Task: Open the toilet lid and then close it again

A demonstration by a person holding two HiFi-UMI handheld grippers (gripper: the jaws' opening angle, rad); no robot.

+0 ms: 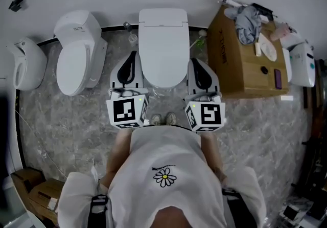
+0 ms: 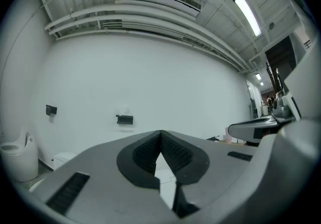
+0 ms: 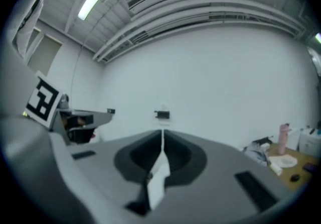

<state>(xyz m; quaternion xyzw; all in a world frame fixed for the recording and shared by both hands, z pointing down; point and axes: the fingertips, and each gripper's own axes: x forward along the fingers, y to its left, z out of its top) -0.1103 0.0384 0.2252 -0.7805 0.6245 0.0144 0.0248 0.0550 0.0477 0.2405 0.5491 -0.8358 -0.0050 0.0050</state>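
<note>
Under the toilet lid (image 1: 162,48) (closed), the bowl is hidden.

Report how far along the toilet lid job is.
Done: unclear. The white rectangular toilet lid lies flat and closed, which fits either not started or finished. In hand: nothing. The left gripper and right gripper are shut and empty, flanking it. Left: cannot tell from this moment.

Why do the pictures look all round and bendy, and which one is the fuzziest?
Head view: sharp and evenly lit around the toilet, but the floor edge bows and the corners go dark. Left gripper view: the wide lens bends the ceiling pipes, and the ceiling light strip glares white. Right gripper view: the fuzziest, with the right gripper soft and the wall hazy.
</note>
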